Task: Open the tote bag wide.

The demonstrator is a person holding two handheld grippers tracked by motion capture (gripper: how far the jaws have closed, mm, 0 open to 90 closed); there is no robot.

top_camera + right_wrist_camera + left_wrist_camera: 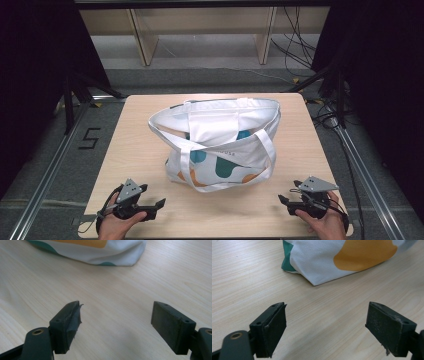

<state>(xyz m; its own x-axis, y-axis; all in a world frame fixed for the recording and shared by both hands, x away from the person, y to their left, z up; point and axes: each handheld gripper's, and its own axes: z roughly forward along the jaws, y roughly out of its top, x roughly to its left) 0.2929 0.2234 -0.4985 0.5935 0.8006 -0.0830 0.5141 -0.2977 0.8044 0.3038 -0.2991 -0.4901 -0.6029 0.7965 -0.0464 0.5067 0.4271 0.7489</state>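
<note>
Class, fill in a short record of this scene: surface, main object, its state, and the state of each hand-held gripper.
surface: light wooden table
main object: white tote bag with teal and orange shapes
bag state: standing, mouth open, straps draped over it
left hand-held gripper: open, empty, near the table's front edge, apart from the bag
right hand-held gripper: open, empty, near the front edge, apart from the bag

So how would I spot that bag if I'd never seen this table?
Look at the light wooden table. In its middle stands a white cloth tote bag, mouth open, straps flopped over its sides. Teal and orange blobs printed on it set it apart from the black tongs nearer the person.
</note>
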